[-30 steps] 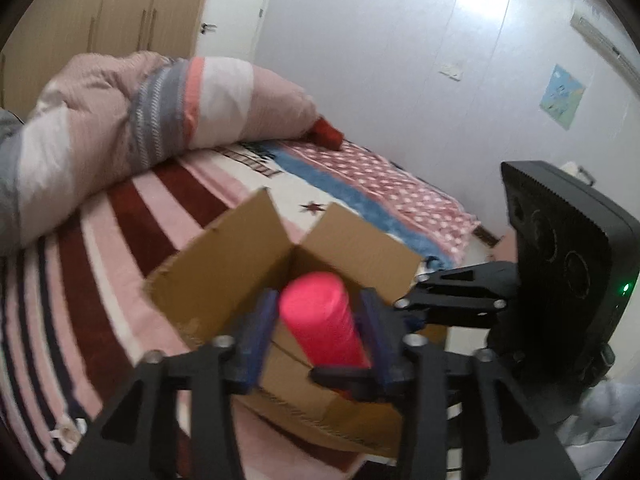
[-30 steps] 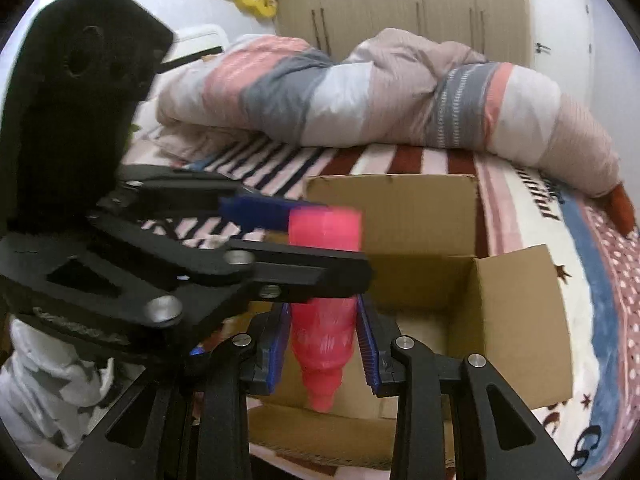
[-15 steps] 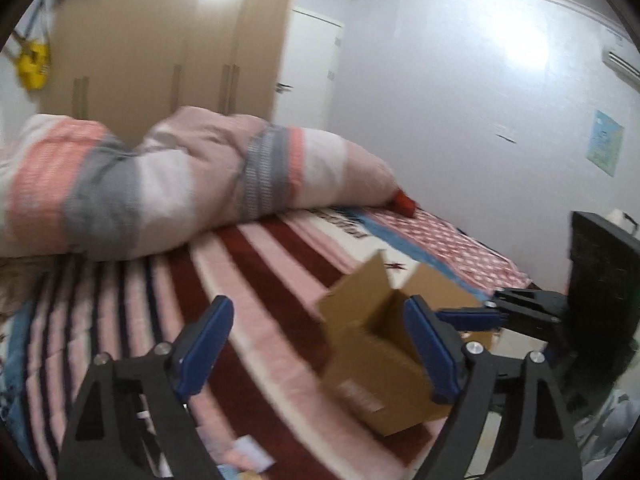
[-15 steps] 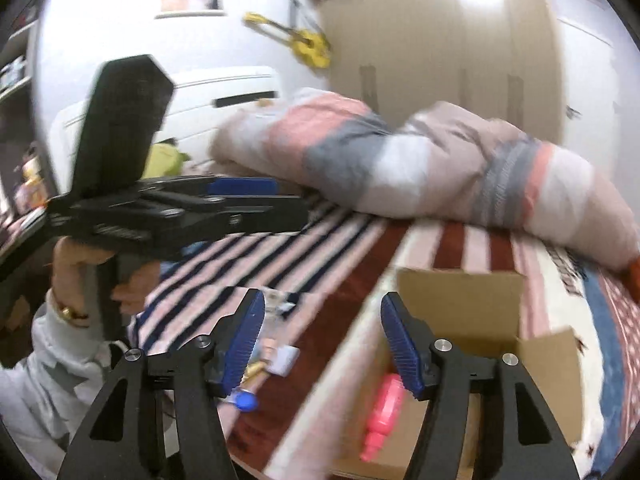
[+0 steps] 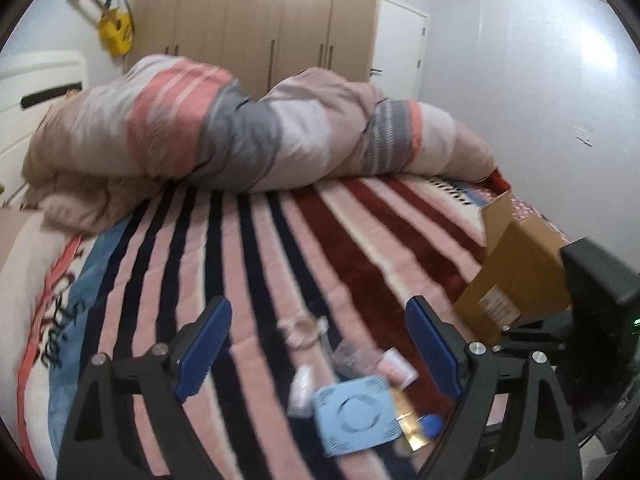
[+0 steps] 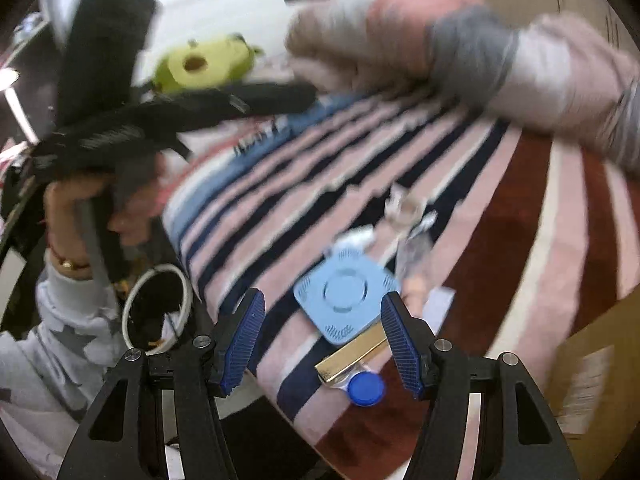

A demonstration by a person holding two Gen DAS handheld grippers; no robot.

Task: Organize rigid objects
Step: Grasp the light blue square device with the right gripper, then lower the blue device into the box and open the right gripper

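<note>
A light blue square device (image 6: 346,295) lies on the striped bed cover, also in the left wrist view (image 5: 355,412). Beside it lie a gold flat box (image 6: 352,354), a blue round cap (image 6: 366,389), white slips and clear wrappers (image 6: 412,236). The cardboard box (image 5: 516,276) stands at the right, its side also showing in the right wrist view (image 6: 600,368). My right gripper (image 6: 322,342) is open and empty, just above the blue device. My left gripper (image 5: 320,348) is open and empty above the same pile; it appears from outside, blurred (image 6: 160,120).
A rolled striped duvet (image 5: 256,132) lies across the far bed. A green plush toy (image 6: 204,62) sits by the headboard. Wardrobes (image 5: 256,20) and a yellow ukulele (image 5: 114,32) stand behind. The bed edge (image 6: 248,364) runs near the grippers; a white ring (image 6: 156,308) is below.
Both grippers let go of the pink bottle into the cardboard box, opened, and swung left and down to the pile of small objects on the bed.
</note>
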